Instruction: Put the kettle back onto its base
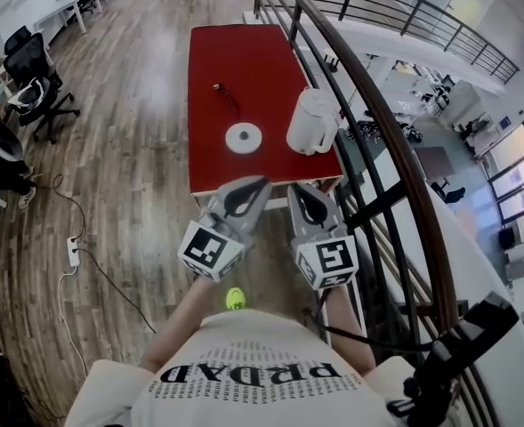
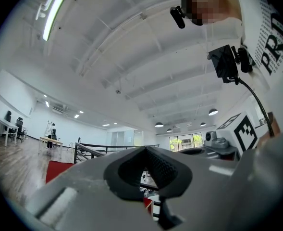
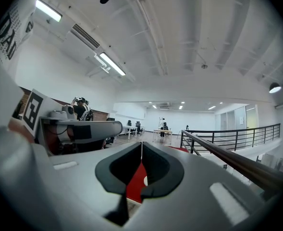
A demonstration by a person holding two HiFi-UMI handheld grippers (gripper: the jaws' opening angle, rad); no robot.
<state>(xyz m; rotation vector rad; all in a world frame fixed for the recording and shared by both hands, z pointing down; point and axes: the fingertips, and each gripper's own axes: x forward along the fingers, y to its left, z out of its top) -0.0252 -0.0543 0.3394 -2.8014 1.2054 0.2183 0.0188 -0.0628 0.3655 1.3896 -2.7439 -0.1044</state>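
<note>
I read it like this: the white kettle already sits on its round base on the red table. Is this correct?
Not quite. The white kettle stands on the red table beside its round base, apart from it, as the head view shows.

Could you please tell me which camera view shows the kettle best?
The head view: the whole white kettle stands on the red table, right of its round base. The left gripper view shows no kettle; the right gripper view shows at most an unclear white speck.
</note>
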